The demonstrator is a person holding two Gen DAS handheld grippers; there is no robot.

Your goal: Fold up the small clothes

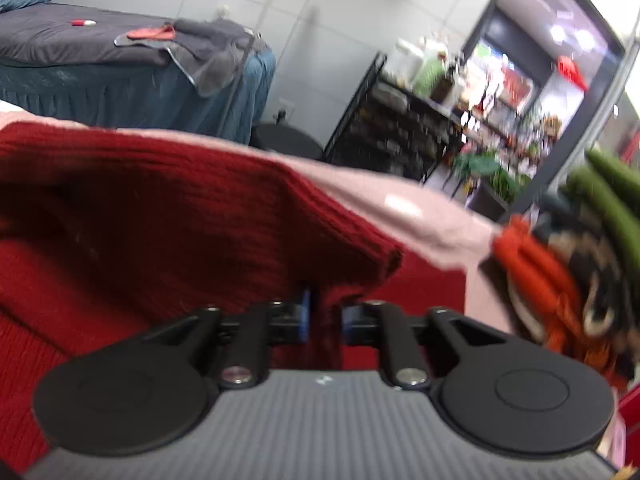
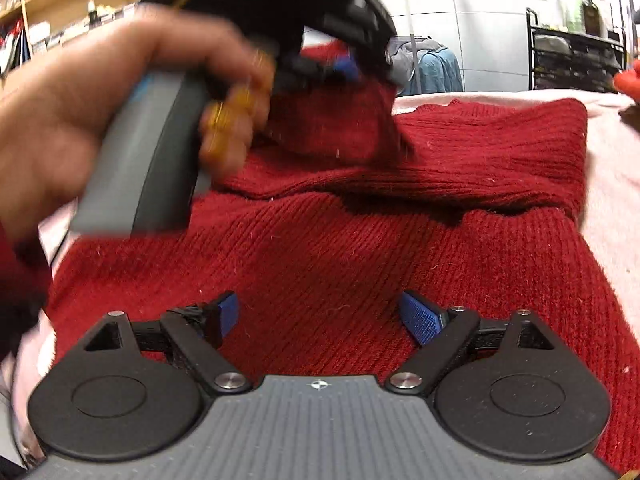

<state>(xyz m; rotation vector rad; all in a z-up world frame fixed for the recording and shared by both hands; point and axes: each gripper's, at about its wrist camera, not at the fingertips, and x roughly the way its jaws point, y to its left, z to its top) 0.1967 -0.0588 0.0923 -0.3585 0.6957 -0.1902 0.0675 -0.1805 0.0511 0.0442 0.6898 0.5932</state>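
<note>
We see a dark red ribbed knit sweater [image 2: 360,248] spread on a pale pink cloth-covered surface [image 2: 612,168]. Our left gripper [image 1: 323,314], jaws narrow, pinches a lifted fold of the knit, carried by a person's hand [image 2: 80,120]. Our right gripper [image 2: 320,316] hovers above the sweater's body, jaws wide and empty.

A hand [image 2: 80,112] holds the left claw [image 2: 336,66] on a lifted fold of the red sweater [image 2: 360,248], while the right claw [image 2: 318,320] hovers spread above the knit on the pink-covered counter [image 2: 616,184].
</note>
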